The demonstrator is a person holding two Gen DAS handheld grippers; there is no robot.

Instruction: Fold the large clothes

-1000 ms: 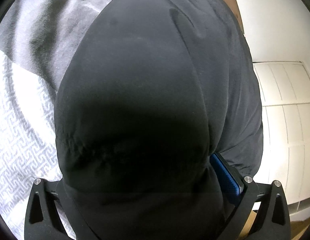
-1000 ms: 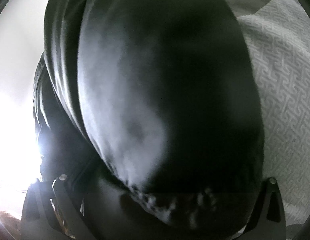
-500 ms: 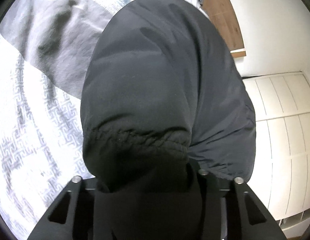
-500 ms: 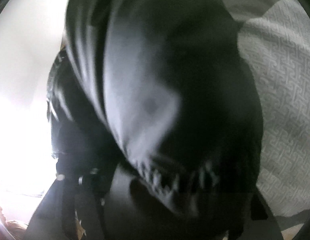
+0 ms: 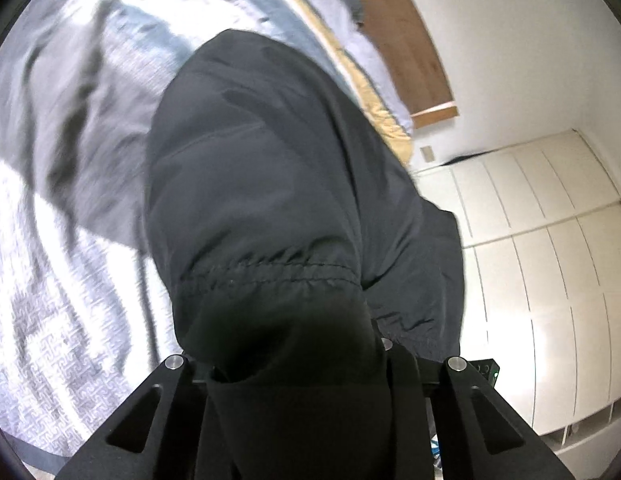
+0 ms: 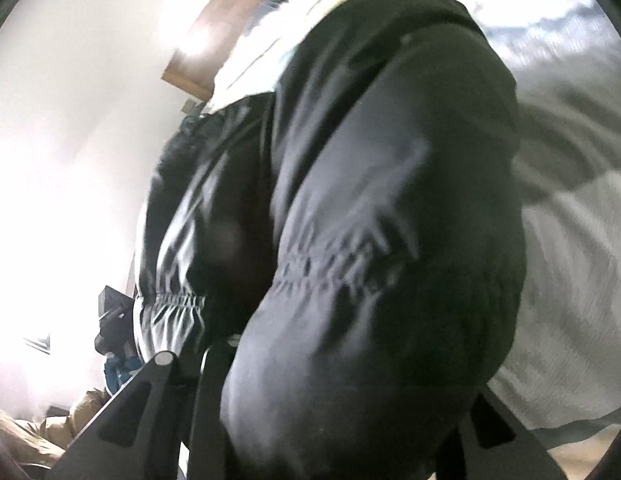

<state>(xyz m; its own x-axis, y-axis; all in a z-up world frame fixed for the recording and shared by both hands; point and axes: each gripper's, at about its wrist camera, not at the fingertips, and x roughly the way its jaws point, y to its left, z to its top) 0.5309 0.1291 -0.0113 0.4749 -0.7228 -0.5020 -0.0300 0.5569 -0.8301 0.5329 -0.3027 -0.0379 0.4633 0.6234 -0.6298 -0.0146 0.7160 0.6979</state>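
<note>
Lifted higher than a moment ago, the black garment (image 5: 262, 184) now hangs clear above the bed (image 5: 50, 300), with more of the patterned bedding and the white wardrobe (image 5: 550, 260) showing past it. Seen from the left wrist, the left tongs (image 5: 298, 372) are narrowed onto its gathered elastic hem. From the right wrist the picture is blurred; the right tongs (image 6: 334, 392) are buried under the same garment (image 6: 390, 200), apparently pinching its hem, above the bed (image 6: 570, 280). Slippery fabric could slide out, dropping one corner crookedly onto the bed.
</note>
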